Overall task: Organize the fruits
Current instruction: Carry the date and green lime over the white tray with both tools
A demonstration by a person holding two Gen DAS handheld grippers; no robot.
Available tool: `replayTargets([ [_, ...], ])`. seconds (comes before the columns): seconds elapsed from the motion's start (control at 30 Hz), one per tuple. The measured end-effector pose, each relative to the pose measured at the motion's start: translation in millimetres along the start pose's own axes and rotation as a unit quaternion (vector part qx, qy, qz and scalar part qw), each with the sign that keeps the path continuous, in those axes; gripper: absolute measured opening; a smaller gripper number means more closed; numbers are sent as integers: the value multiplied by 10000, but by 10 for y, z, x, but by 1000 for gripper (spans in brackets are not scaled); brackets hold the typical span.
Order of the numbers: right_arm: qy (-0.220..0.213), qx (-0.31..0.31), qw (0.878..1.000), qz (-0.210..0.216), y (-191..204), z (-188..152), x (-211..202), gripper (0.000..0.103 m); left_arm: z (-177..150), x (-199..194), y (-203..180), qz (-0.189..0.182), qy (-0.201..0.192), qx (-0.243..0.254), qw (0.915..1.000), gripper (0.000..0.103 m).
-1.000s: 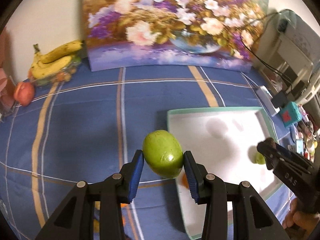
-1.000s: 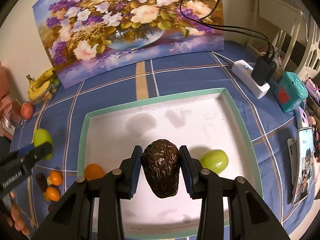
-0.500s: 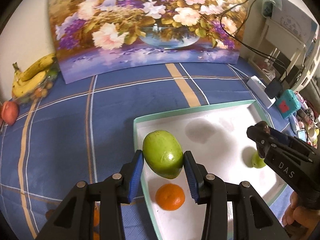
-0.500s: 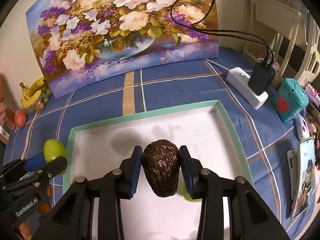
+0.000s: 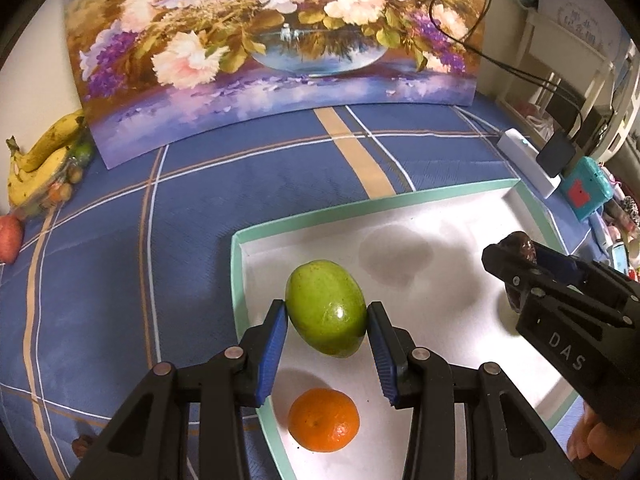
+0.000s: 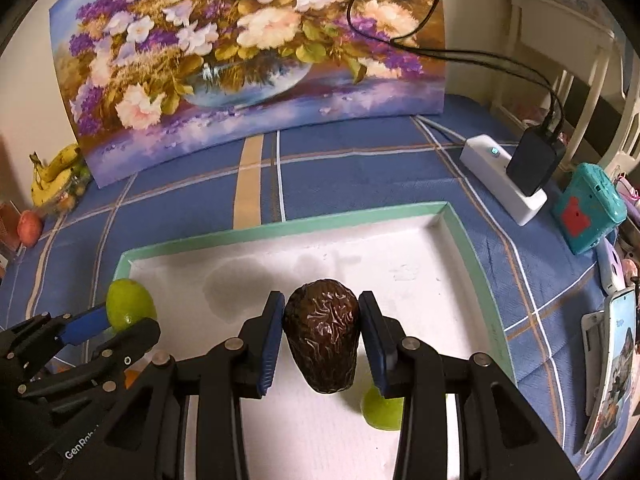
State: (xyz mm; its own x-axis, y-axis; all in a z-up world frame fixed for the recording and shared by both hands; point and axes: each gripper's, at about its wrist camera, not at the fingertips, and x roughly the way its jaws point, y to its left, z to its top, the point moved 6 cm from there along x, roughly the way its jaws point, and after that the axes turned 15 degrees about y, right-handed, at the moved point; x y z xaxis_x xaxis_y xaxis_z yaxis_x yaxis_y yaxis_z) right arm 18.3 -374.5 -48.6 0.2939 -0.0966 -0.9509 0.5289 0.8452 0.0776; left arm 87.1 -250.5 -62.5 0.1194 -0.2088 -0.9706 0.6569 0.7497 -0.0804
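Observation:
My left gripper (image 5: 326, 326) is shut on a large green fruit (image 5: 326, 307) and holds it above the near left part of the white tray with a green rim (image 5: 400, 200). An orange (image 5: 323, 419) lies in the tray below it. My right gripper (image 6: 322, 330) is shut on a dark wrinkled avocado (image 6: 322, 334) over the tray's (image 6: 280, 226) middle. A small green fruit (image 6: 380, 412) lies in the tray, partly hidden under the right finger. The right gripper also shows in the left wrist view (image 5: 516, 264), and the left gripper in the right wrist view (image 6: 104, 326).
A flower painting (image 5: 276, 40) leans on the back wall. Bananas (image 5: 36, 168) and a red fruit (image 5: 9, 237) sit at the far left on the blue plaid cloth. A white power strip (image 6: 500, 178), a teal box (image 6: 586, 208) and phones (image 6: 612, 364) lie right of the tray.
Both grippers have moved forward over the tray with their fruits still held. The left gripper came in from the cloth over the tray's left edge; the orange now lies under it.

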Motion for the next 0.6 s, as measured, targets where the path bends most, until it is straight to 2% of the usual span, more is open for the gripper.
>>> replayTargets([
  [0.43, 500, -26, 9987, -87, -3, -126, 309, 39, -57, 161, 55, 37, 259, -72, 9996, 43],
  [0.6, 493, -52, 9987, -121, 3, -131, 309, 39, -61, 165, 57, 24, 266, -79, 9996, 44],
])
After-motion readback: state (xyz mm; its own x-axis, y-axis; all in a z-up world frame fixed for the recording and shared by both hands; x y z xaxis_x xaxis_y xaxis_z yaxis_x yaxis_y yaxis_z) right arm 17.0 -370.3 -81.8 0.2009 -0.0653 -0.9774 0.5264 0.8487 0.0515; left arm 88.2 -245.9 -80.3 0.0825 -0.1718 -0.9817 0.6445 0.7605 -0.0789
